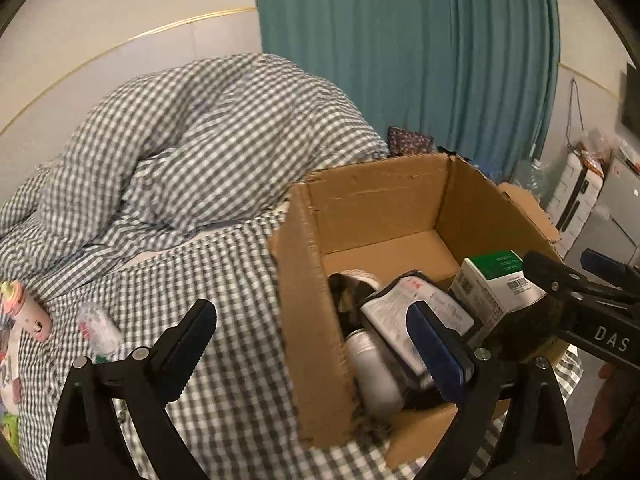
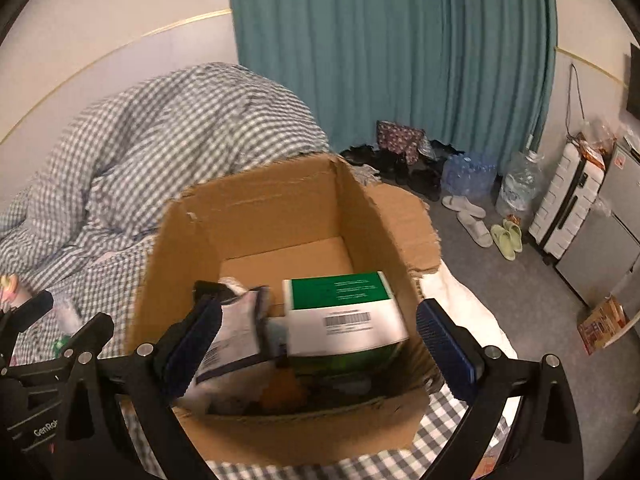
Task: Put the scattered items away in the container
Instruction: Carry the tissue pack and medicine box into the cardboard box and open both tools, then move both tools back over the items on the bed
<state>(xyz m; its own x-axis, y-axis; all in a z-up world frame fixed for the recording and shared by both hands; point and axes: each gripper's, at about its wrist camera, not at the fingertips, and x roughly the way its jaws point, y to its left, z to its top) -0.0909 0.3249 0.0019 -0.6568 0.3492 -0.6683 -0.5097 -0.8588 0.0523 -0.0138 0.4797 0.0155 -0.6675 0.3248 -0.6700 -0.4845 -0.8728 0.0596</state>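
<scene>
The left gripper point(image 1: 312, 344) hangs wide open and empty, one finger over the checked sheet point(image 1: 224, 280), the other over the box point(image 1: 304, 320); the right gripper point(image 2: 320, 348) is also spread wide over the box, holding nothing. Inside lie a silver can point(image 1: 372, 372), a white pouch point(image 1: 400, 320) and a green-and-white carton point(image 2: 344, 312). On the sheet left of the box, a clear packet point(image 1: 98, 326) and a pink tube point(image 1: 28, 312) remain out, with the rumpled quilt point(image 1: 208, 136) and teal curtain point(image 2: 392, 52) beyond.
</scene>
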